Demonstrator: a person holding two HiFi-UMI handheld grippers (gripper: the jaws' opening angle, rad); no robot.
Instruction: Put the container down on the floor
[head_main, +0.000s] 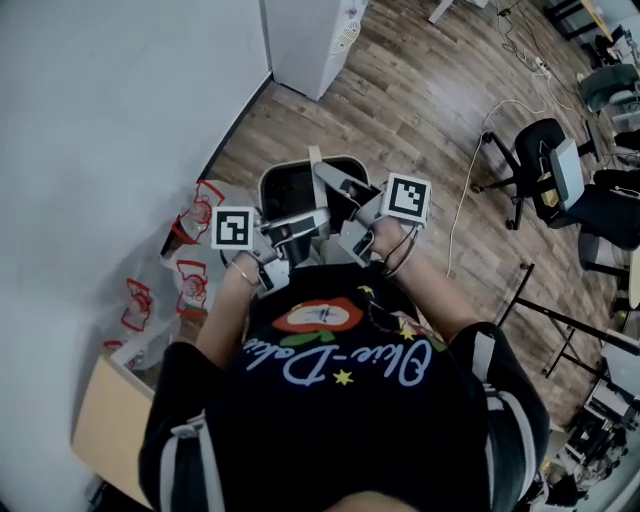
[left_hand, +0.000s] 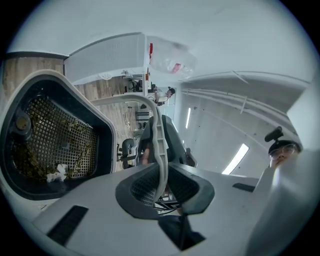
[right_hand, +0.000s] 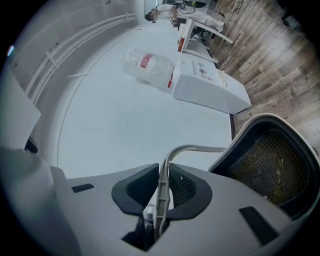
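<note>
Handle (left_hand: 156, 125) is pinched tight by left gripper (left_hand: 161, 187) and right gripper (right_hand: 161, 192); lower container (right_hand: 262, 117) slow and flat onto floor (head_main: 420, 110).

Black T-shirt (head_main: 340, 400), pale script lettering; white-striped sleeves (head_main: 190, 460); black-and-white marker cubes (head_main: 232, 228).

Cursive lettering on the shirt (head_main: 350, 430) is illegible.

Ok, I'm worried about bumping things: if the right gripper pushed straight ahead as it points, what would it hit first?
The right gripper is shut on the container by its handle. Beyond that, the white wall lies ahead, though how far is unclear.
</note>
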